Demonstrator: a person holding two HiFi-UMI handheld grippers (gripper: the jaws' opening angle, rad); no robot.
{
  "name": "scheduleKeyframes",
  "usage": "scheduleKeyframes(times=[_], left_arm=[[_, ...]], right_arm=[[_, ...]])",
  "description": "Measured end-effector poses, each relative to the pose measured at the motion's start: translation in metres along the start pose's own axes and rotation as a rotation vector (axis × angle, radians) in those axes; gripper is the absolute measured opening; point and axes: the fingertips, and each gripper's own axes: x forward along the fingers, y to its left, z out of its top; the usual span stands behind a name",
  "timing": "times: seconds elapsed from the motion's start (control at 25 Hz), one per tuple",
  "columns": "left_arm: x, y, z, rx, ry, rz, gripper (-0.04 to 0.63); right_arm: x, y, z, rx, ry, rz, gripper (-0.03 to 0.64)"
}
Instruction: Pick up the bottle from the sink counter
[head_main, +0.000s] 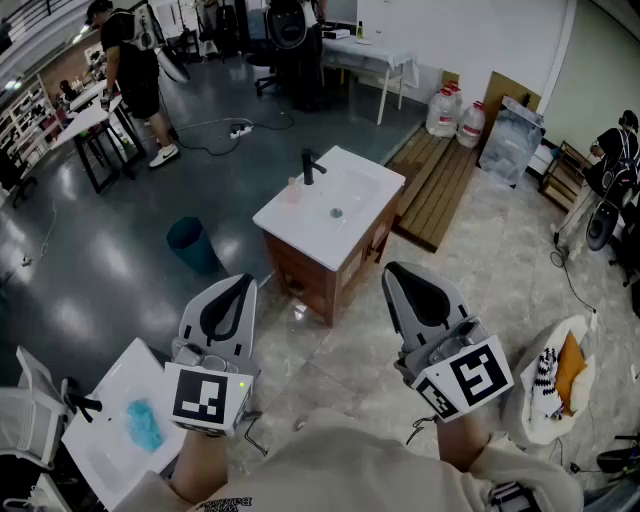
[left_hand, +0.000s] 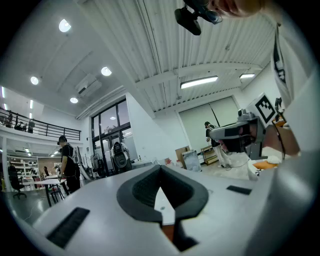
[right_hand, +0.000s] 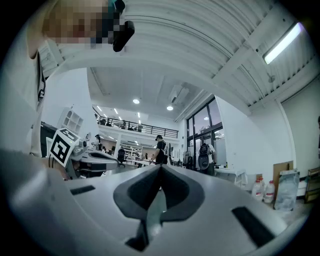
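A: Looking for the small pale-pink translucent bottle: where is it?

B: On the white sink-top desk, near its far left edge, just beside the black tap.

A: Which way does it point?

B: It seems to stand upright with its long axis vertical, though it is too small to be sure.

A: And the tongs?

B: The left tongs and right tongs are both pressed together on nothing, low by the person and well apart from the desk.

A: The room?

B: The desk sits on a brown wooden cabinet. The floor is dark and glossy to the left and pale tile to the right. A teal bin stands near, with wooden planks beyond.
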Motion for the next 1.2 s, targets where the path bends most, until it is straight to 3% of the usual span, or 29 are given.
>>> scheduleKeyframes(times=[0.56, 1.2], left_arm=[[0.011, 0.004, -0.012, 0.019, 0.023, 0.014, 0.005], [0.048, -0.046, -0.020, -0.004, 0.056, 0.020, 0.006]], right_arm=[[0.014, -0.008, -0.017, 0.033, 0.016, 0.013, -0.003], [-0.009, -0.058, -0.051, 0.066, 0.061, 0.050, -0.003]])
